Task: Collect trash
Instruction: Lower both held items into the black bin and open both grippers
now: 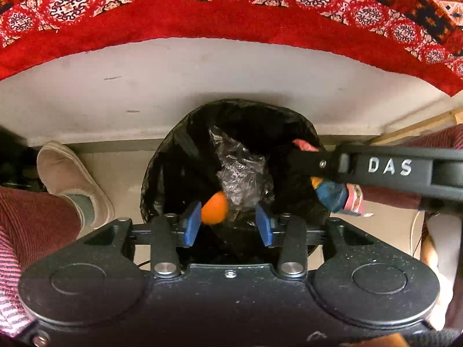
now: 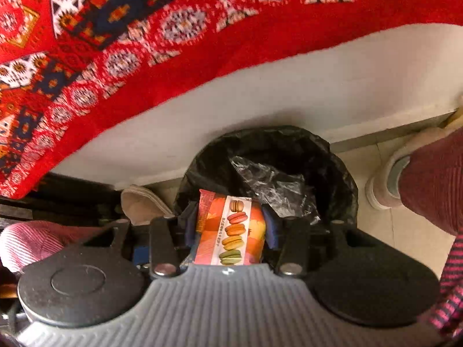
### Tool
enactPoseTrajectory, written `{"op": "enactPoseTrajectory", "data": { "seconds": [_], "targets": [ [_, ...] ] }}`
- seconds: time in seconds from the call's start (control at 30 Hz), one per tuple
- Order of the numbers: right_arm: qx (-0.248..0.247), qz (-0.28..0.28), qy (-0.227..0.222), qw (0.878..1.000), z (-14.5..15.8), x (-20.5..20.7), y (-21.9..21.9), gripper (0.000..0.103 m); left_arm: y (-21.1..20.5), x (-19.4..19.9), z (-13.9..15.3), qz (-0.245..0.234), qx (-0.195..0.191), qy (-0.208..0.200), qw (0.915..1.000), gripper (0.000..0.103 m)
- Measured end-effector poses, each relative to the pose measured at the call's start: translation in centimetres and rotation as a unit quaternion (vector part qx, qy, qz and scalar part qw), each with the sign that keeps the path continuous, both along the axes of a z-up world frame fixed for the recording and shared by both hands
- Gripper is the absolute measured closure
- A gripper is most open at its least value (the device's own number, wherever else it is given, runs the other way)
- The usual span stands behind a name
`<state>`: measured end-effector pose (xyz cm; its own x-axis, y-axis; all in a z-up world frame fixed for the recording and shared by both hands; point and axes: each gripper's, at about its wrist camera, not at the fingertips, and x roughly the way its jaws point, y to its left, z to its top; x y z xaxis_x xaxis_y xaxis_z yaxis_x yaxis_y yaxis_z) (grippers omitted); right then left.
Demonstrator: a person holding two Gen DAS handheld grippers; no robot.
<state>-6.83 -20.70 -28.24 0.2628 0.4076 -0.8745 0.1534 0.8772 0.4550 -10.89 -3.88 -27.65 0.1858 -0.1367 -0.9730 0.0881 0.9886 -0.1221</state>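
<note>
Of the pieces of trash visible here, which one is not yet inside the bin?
The macaron wrapper. It sits between the fingers of the right gripper above the black-lined bin, while the clear plastic and orange ball already lie inside.

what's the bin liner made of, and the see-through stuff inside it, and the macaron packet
Bin liner: thin black plastic film, glossy and wrinkled. See-through stuff: clear crinkled plastic wrap, with bright creases. Macaron packet: printed, shiny, probably plastic or foil wrapper; could be thin card.
</note>
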Motion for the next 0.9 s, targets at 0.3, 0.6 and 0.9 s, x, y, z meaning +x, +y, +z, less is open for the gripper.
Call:
{"op": "enactPoseTrajectory", "data": {
  "seconds": [0.3,0.6,0.9],
  "targets": [
    [-0.008,0.013,-0.007,1.000,0.1,0.1,0.7,0.028,0.0,0.2,0.4,0.003,0.009,-0.002,1.0000,0.052],
    [-0.010,0.026,-0.023,0.999,2.3,0.2,0.6,0.027,0.4,0.0,3.5,0.003,0.019,-0.032,0.9993,0.052],
    [0.013,0.155,-0.191,0.969,15.6,-0.8,-0.2,0.026,1.3,-3.5,18.9,-0.067,-0.003,-0.204,0.9766,0.038]
  ]
}}
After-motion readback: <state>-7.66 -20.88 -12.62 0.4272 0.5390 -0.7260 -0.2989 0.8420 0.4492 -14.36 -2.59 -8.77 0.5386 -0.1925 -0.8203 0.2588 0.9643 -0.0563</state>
